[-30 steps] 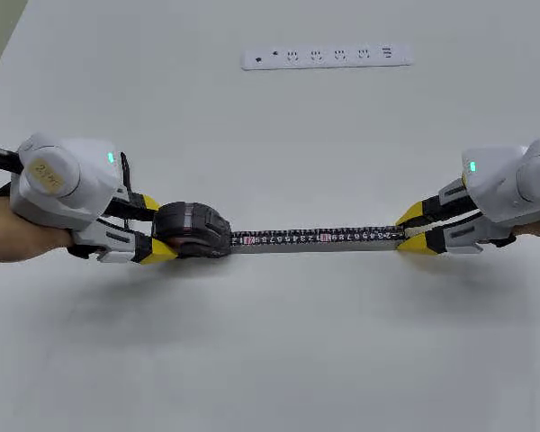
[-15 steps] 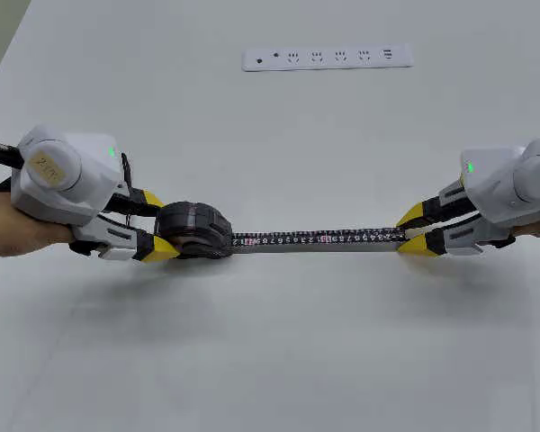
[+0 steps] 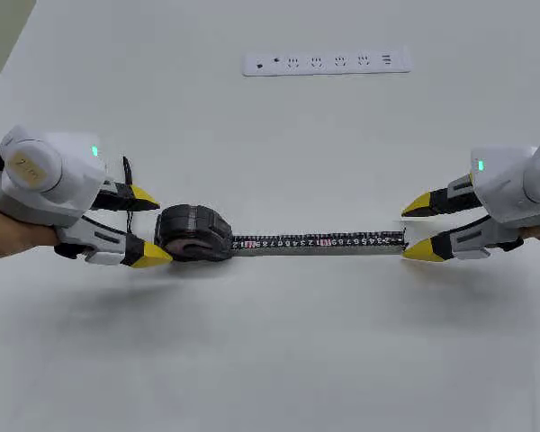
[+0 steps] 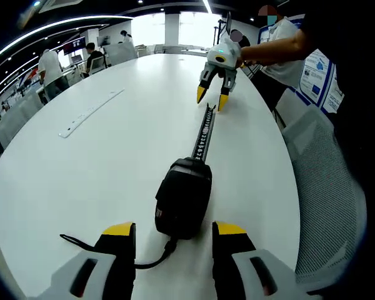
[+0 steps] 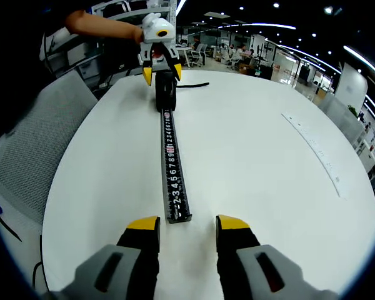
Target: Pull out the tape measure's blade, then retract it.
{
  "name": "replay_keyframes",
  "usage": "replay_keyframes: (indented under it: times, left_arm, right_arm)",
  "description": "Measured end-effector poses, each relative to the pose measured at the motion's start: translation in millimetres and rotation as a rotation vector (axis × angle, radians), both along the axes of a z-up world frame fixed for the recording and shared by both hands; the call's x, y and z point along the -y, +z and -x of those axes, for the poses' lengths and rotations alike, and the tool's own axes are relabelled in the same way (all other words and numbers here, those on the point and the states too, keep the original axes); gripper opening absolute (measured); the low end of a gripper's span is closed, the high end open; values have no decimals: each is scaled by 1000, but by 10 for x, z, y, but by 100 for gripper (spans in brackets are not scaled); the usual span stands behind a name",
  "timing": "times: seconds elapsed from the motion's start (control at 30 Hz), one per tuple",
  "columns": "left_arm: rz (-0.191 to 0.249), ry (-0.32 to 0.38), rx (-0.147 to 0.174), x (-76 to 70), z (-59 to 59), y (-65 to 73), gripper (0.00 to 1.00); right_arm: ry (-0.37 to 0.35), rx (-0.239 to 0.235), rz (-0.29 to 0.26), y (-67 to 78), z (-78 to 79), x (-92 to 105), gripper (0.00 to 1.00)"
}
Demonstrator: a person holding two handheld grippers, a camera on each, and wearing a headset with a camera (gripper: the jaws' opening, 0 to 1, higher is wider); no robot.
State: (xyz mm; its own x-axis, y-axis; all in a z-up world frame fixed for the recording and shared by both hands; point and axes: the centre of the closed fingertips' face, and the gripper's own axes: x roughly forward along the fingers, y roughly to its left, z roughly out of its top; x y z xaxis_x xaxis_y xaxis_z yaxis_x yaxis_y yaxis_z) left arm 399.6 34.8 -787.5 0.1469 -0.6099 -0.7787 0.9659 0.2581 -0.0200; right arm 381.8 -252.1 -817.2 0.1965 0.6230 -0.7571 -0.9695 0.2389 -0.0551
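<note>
Left gripper (image 3: 158, 231) spread at tape measure (image 3: 193, 233) rear — right gripper (image 3: 406, 235) spread, blade (image 3: 319, 241) tip just ahead.

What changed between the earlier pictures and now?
Both grippers let go: the left gripper opened and backed off the tape measure, and the right gripper opened and released the blade. The tape measure stayed on the table with its blade out.
</note>
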Motion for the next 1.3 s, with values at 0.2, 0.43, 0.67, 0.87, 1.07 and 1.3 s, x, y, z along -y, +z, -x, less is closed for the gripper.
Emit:
replay_keyframes:
  times: [0.2,0.43,0.67,0.87,1.07,1.3]
  left_arm:
    - [6,13,0,-33,13,19,56]
    - [14,31,0,-33,17,31,74]
    - [19,47,16,-25,-18,58,90]
    - [32,63,20,-10,-38,82,100]
    - [40,68,23,8,-52,89,100]
    - [48,80,31,6,-67,109,100]
  right_arm:
    - [-27,7,-1,40,15,27,49]
    - [-58,-5,-10,68,63,39,66]
    - [-89,-17,-33,93,70,40,85]
    - [-125,-17,-47,107,46,61,99]
    - [-157,-16,-71,165,20,73,100]
    - [-164,-14,-68,167,41,85,100]
